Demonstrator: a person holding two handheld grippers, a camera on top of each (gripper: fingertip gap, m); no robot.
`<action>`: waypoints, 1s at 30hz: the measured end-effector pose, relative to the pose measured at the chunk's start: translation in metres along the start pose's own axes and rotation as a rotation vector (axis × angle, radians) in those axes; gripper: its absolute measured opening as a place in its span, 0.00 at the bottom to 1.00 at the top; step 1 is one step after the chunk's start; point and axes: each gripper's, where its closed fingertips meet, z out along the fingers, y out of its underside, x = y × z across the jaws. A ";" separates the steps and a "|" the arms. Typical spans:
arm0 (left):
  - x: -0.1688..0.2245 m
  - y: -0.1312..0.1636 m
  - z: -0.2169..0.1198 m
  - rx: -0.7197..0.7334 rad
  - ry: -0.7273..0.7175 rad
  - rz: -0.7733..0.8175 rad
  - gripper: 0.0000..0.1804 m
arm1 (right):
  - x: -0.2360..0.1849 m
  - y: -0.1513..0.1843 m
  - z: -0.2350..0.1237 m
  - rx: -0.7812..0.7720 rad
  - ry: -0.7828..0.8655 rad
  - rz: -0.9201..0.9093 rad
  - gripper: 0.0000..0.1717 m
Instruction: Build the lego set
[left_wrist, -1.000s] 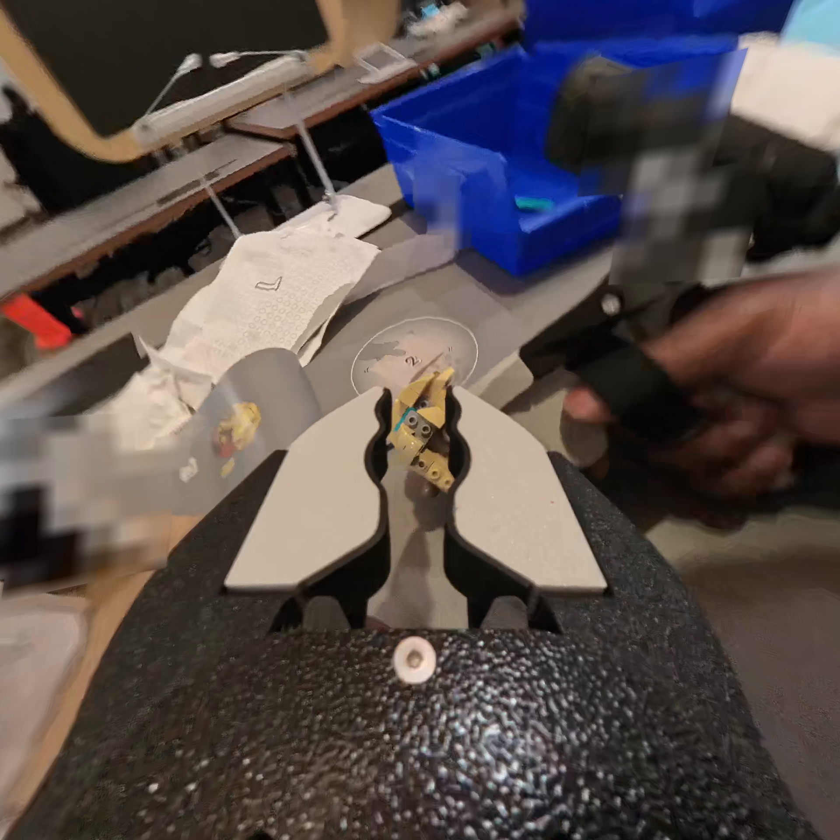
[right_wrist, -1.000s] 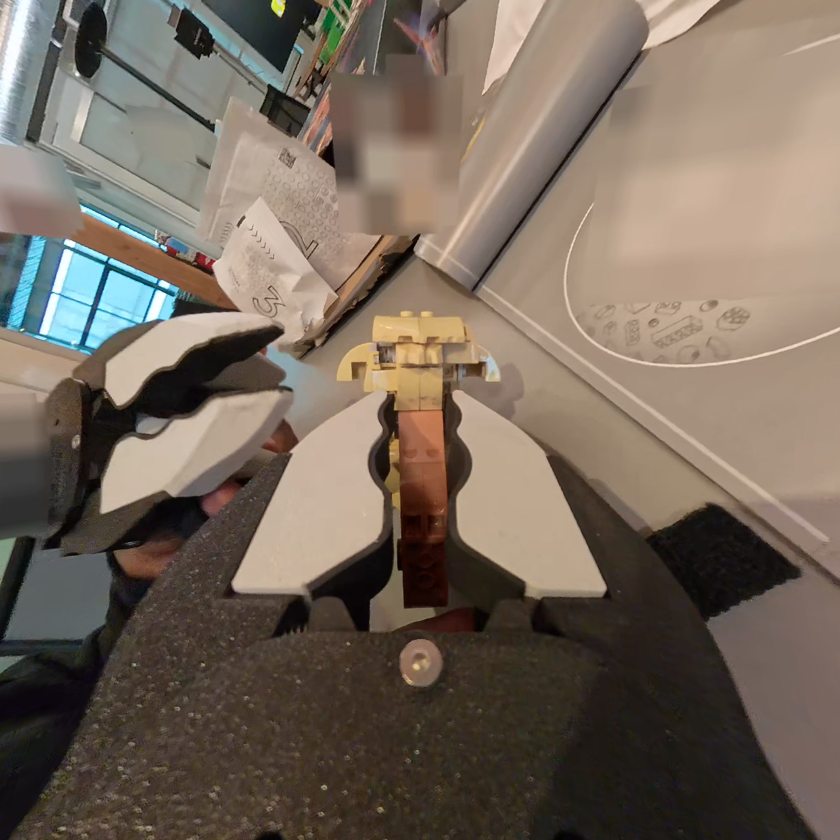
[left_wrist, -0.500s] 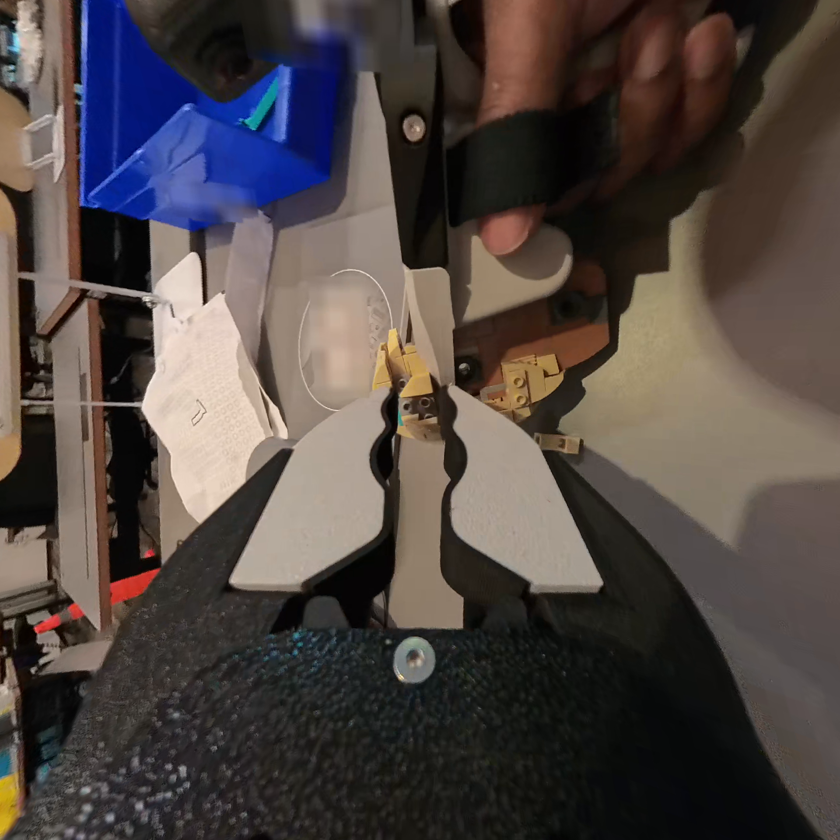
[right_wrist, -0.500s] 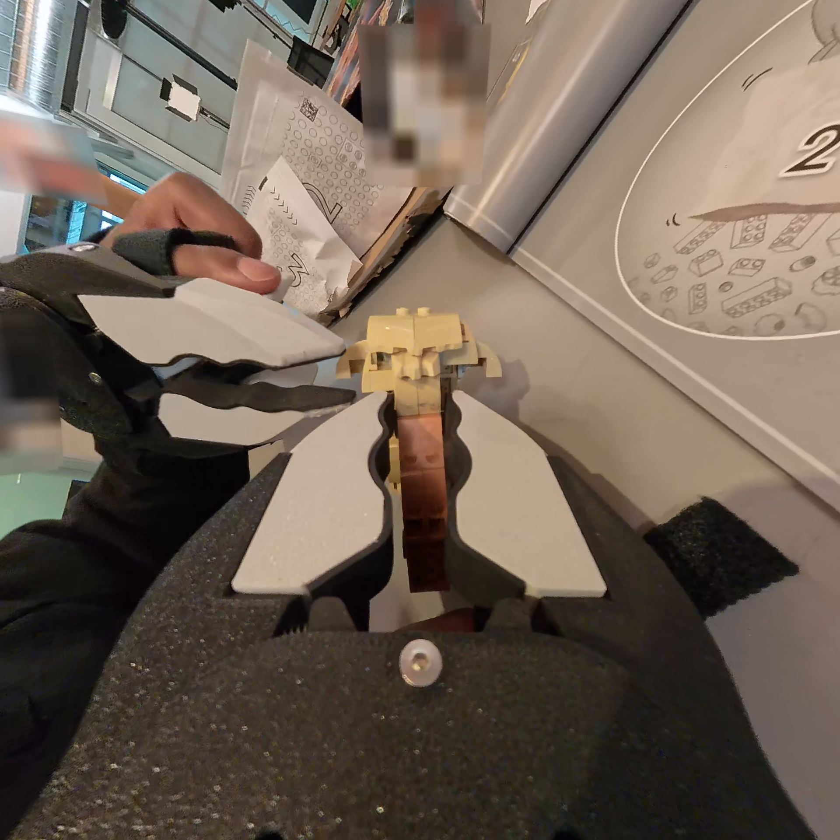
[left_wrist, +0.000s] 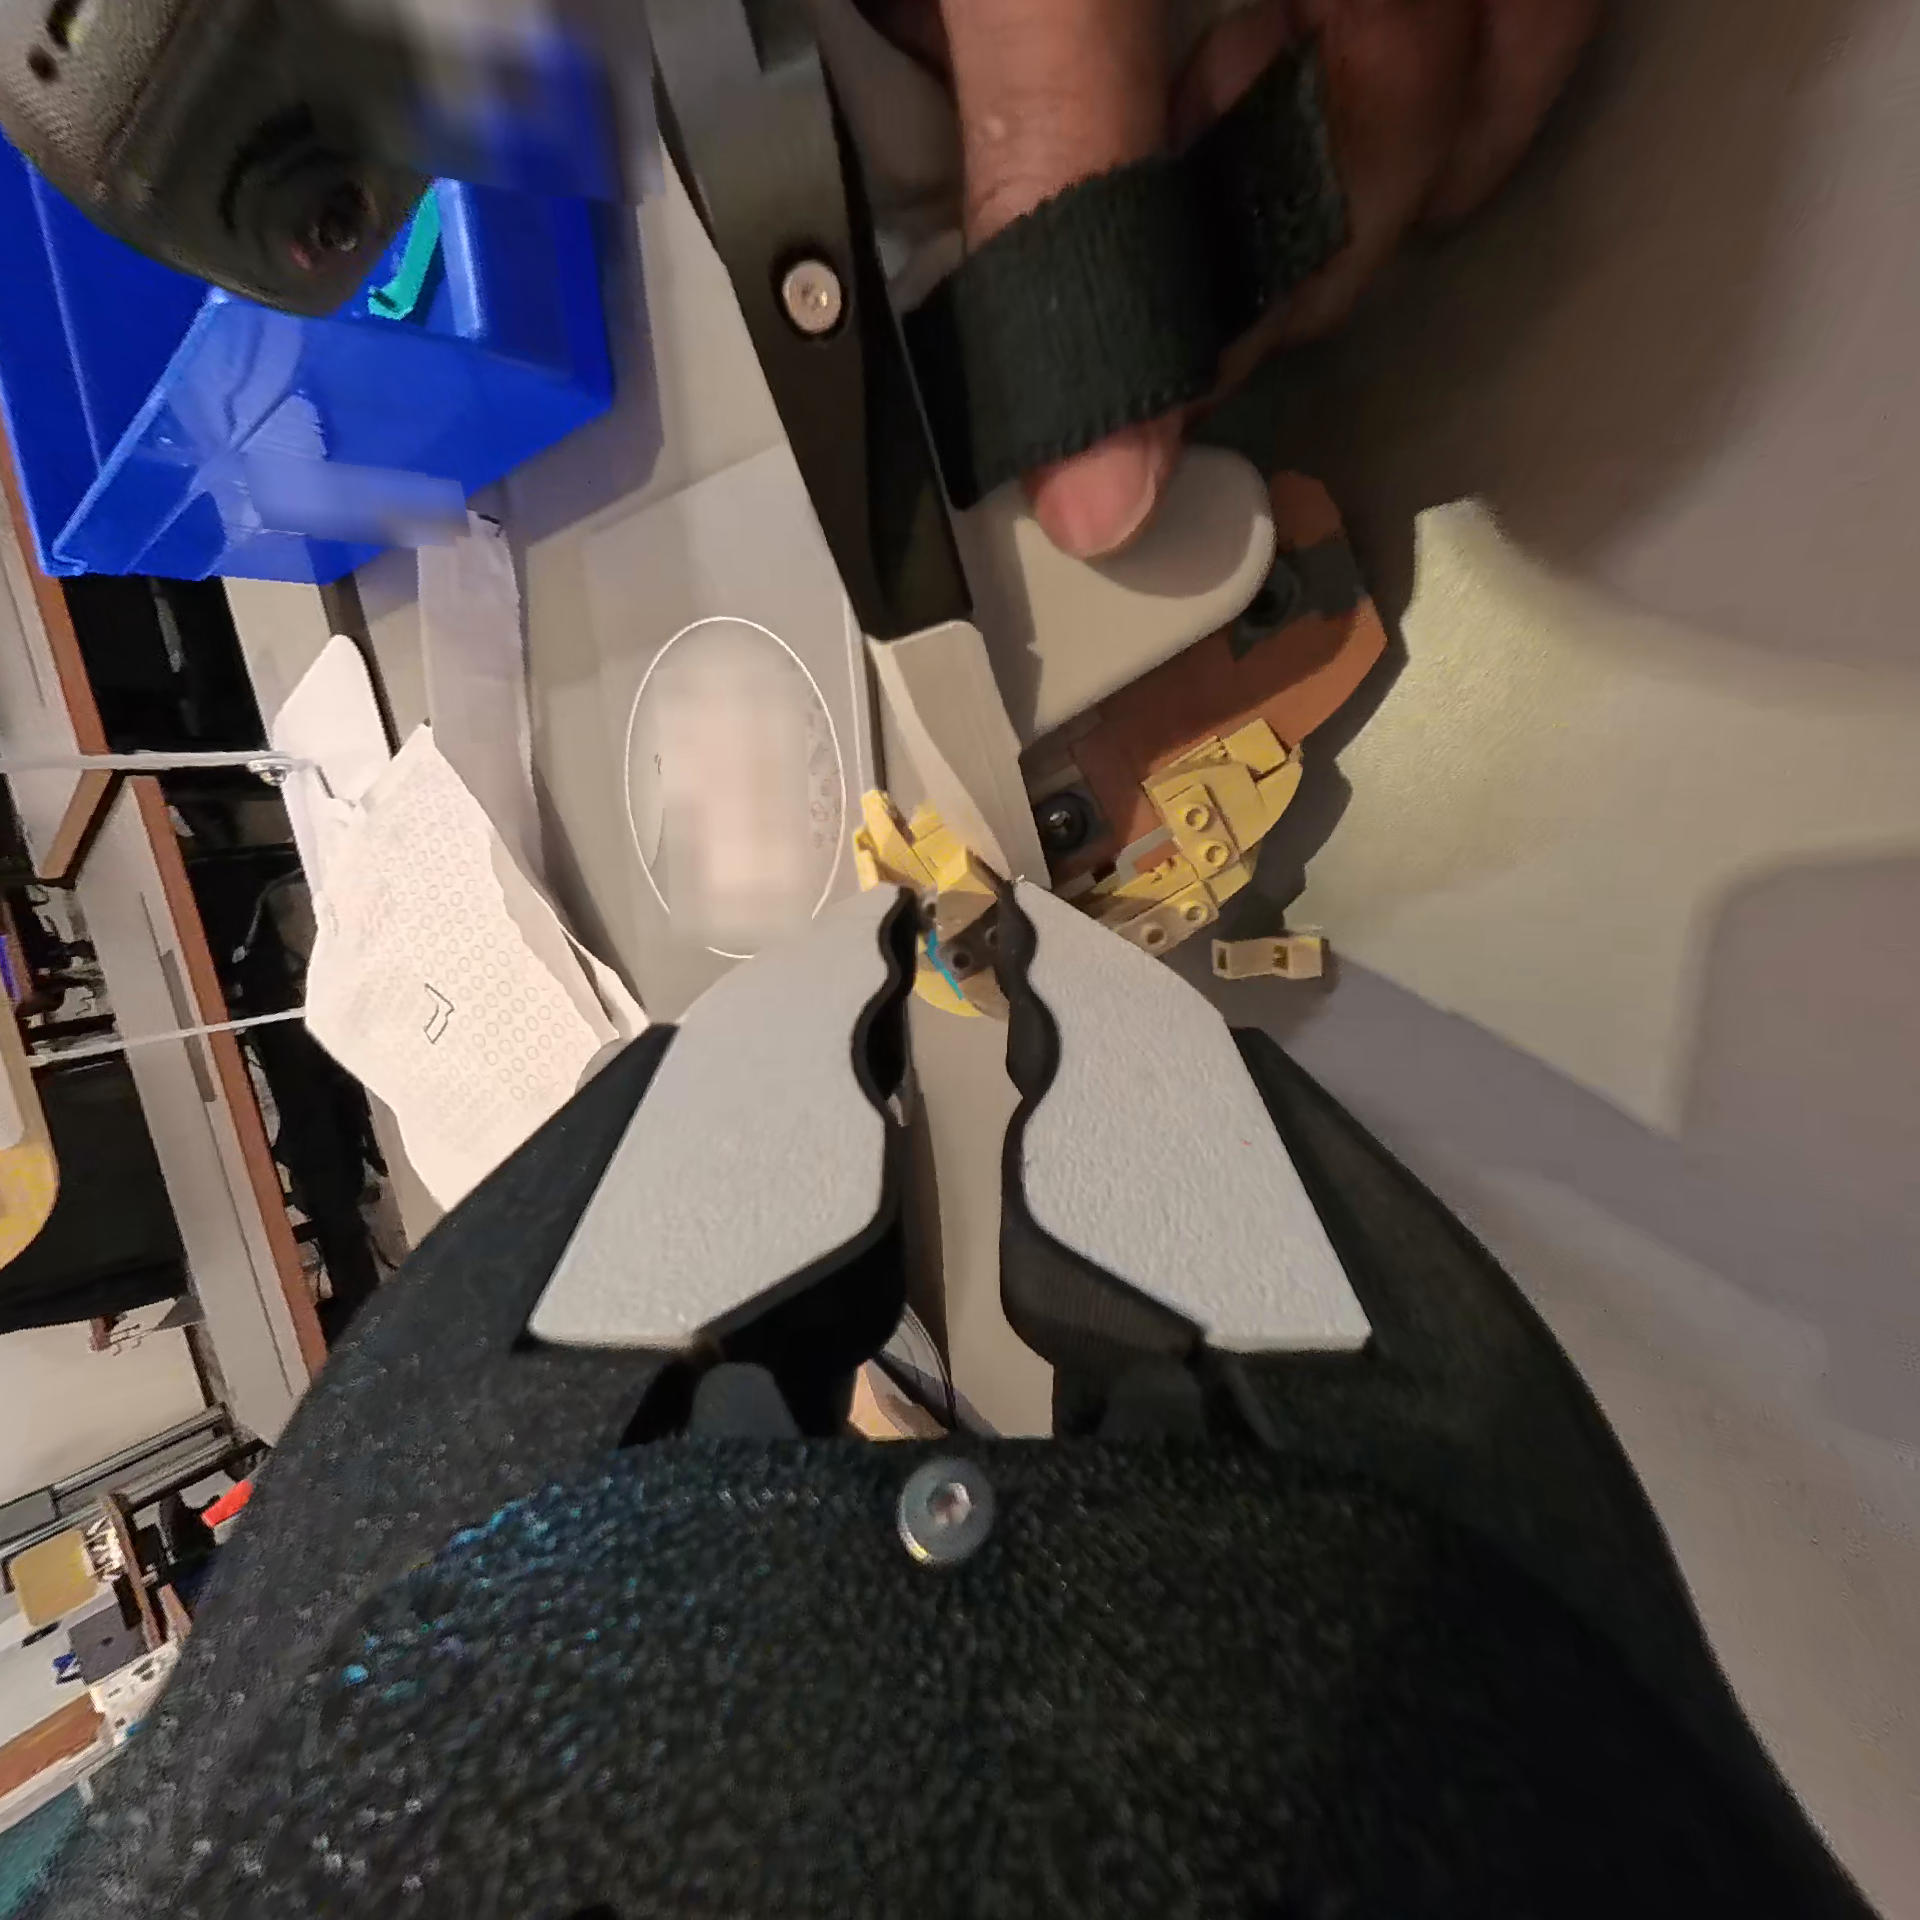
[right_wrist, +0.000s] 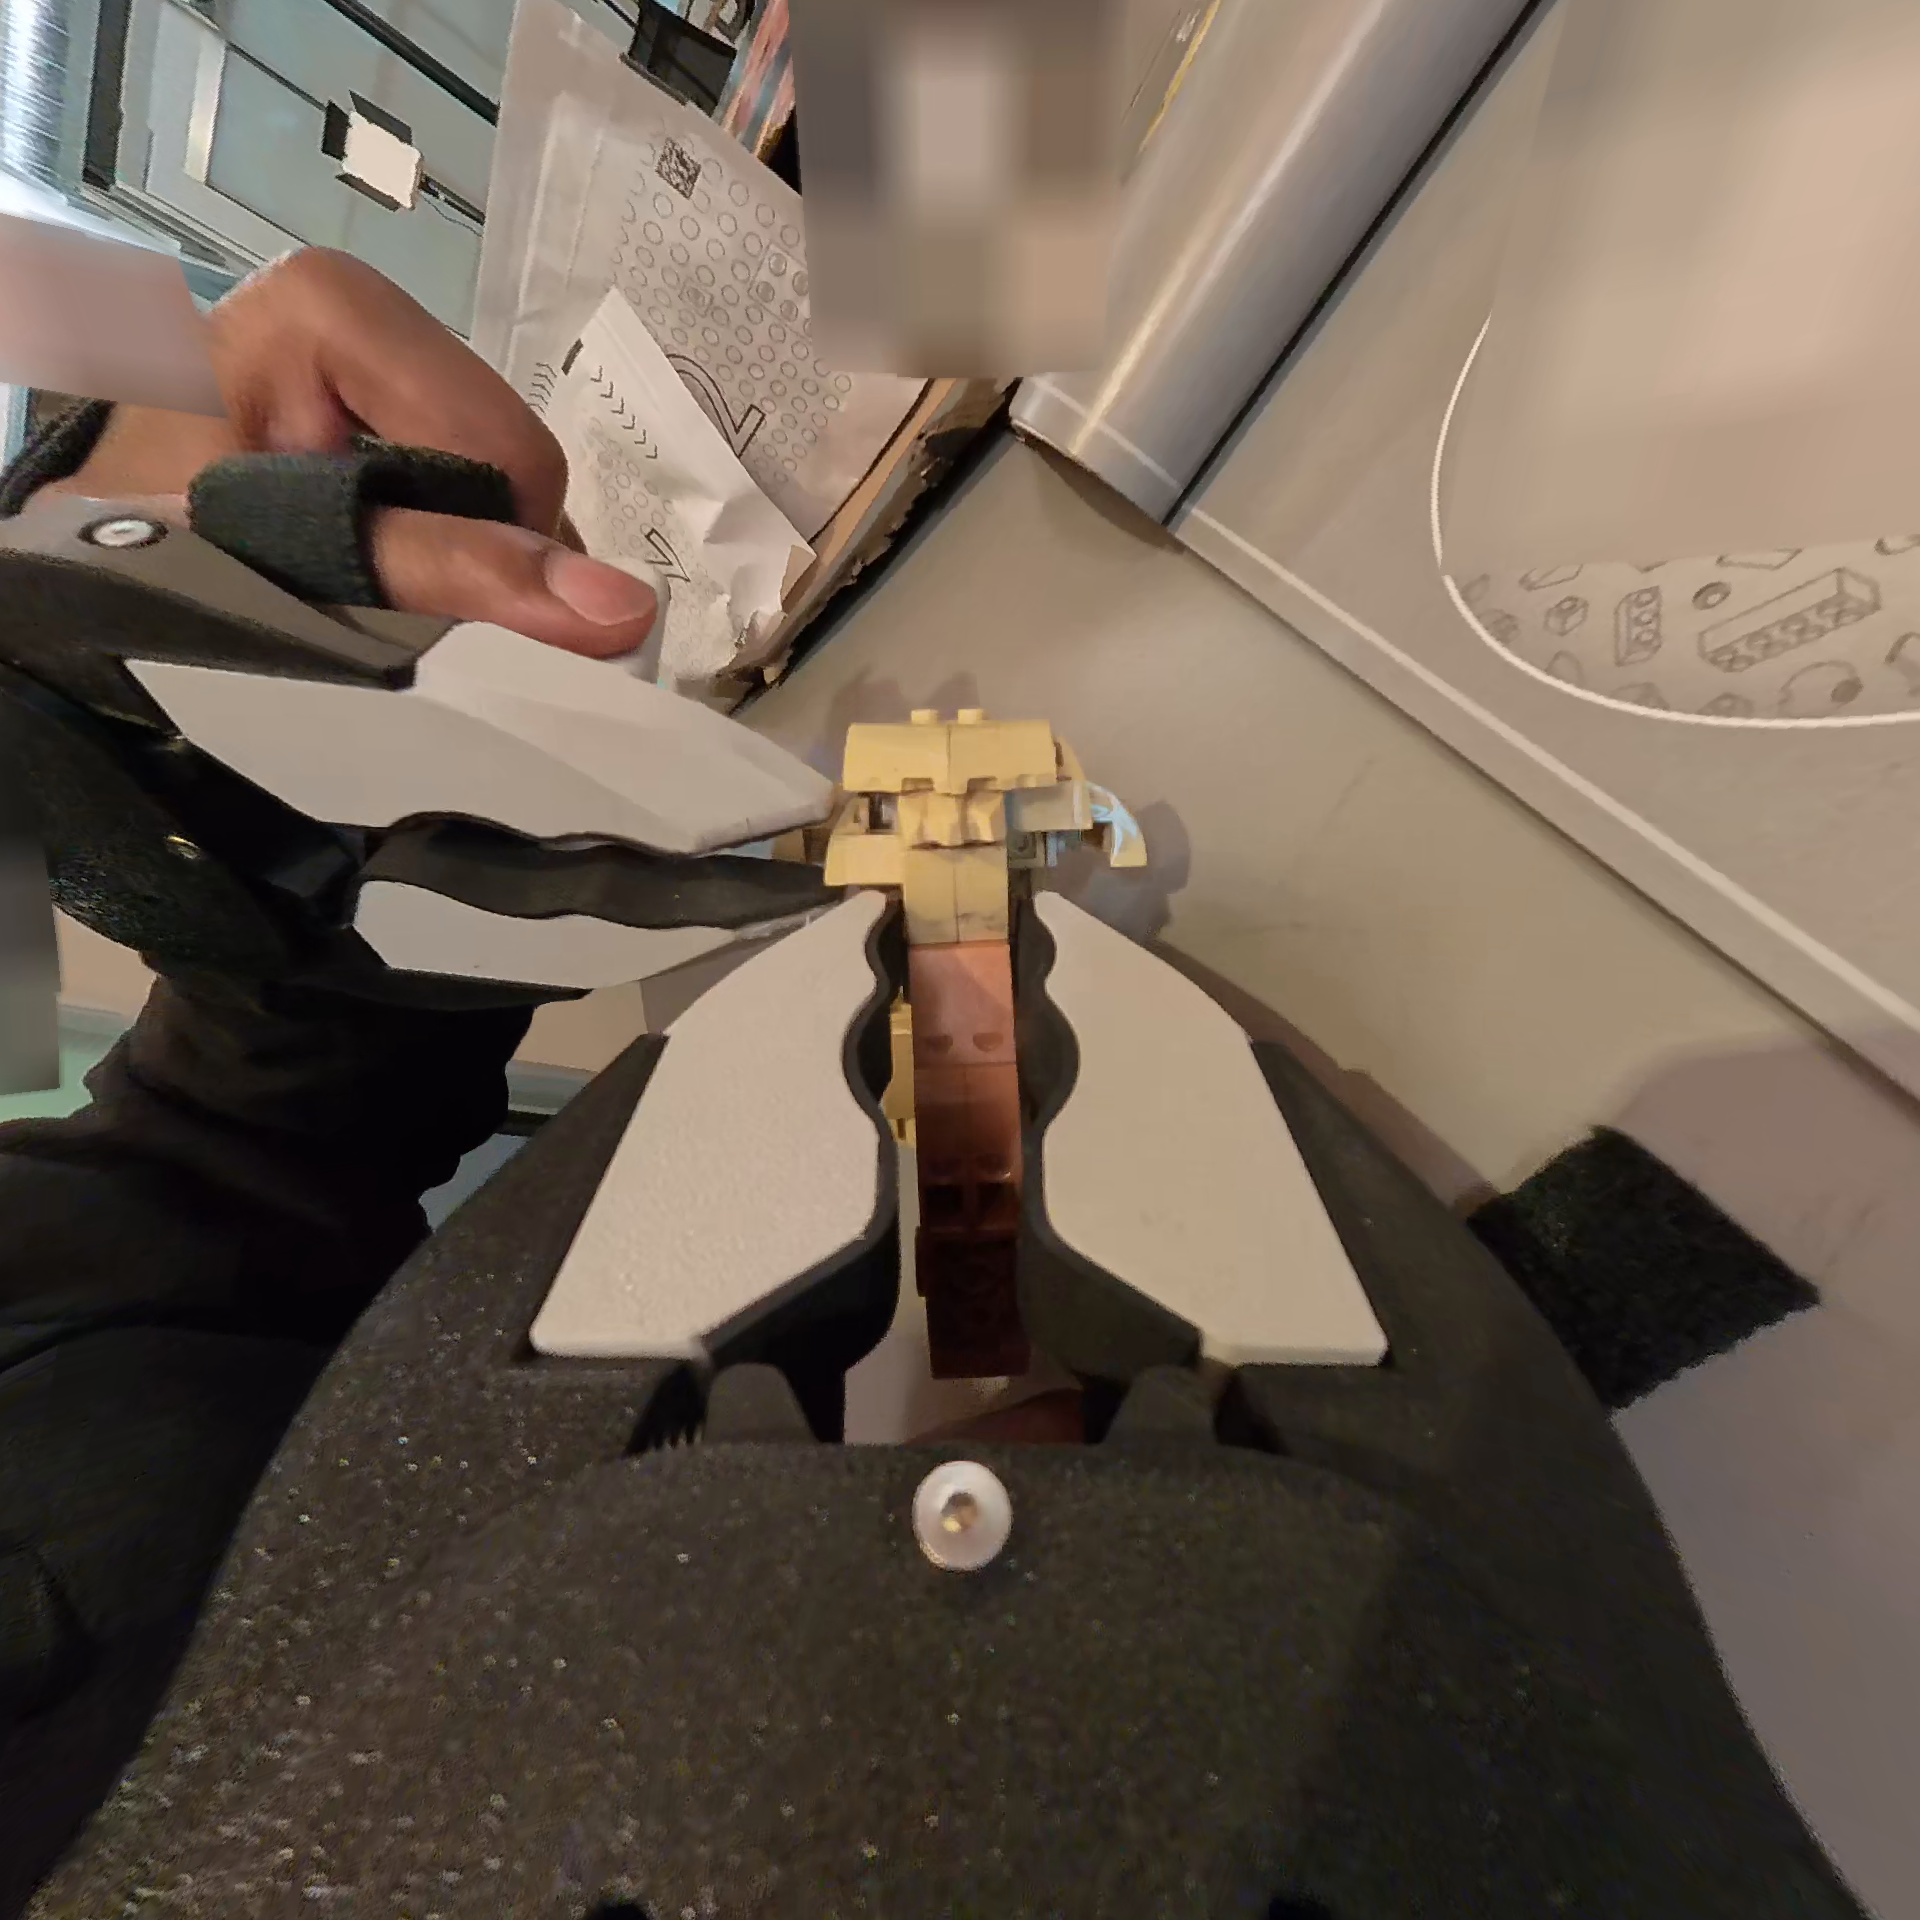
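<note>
In the left wrist view my left gripper (left_wrist: 956, 914) is shut on a small tan brick piece (left_wrist: 951, 935) with dark grey studs and a teal streak. It holds the piece against the side of a larger brown-and-tan brick build (left_wrist: 1205, 821). My right gripper (right_wrist: 956, 914) is shut on that brown-and-tan build (right_wrist: 961, 1039), gripping its brown stem, with the tan top (right_wrist: 951, 790) sticking out past the fingertips. In the right wrist view the left gripper's fingertips (right_wrist: 769, 800) touch the left side of the tan top. A small loose tan piece (left_wrist: 1268, 956) lies just right of the build.
A blue bin (left_wrist: 312, 436) stands at the upper left. White paper bags (left_wrist: 436, 935) lie next to a grey printed sheet with a white circle (left_wrist: 644, 748), also in the right wrist view (right_wrist: 1662, 644). A grey rolled sheet (right_wrist: 1247, 312) and a black foam pad (right_wrist: 1642, 1278) are close by. Only a small space, under 4 cm, lies between the two pairs of fingers.
My left gripper has turned and moved in with the small tan piece until it meets the build in my right gripper; its jaws have narrowed on the piece. The right gripper's grasp is unchanged.
</note>
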 end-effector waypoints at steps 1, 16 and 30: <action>0.001 0.000 0.001 -0.002 0.008 0.003 0.08 | 0.000 0.001 0.000 -0.005 -0.001 0.004 0.12; 0.002 0.000 0.001 -0.033 0.006 -0.056 0.05 | 0.002 0.002 0.001 -0.011 0.009 0.008 0.12; 0.001 0.008 -0.003 -0.161 0.080 0.110 0.05 | 0.001 0.004 0.002 -0.023 0.005 0.003 0.12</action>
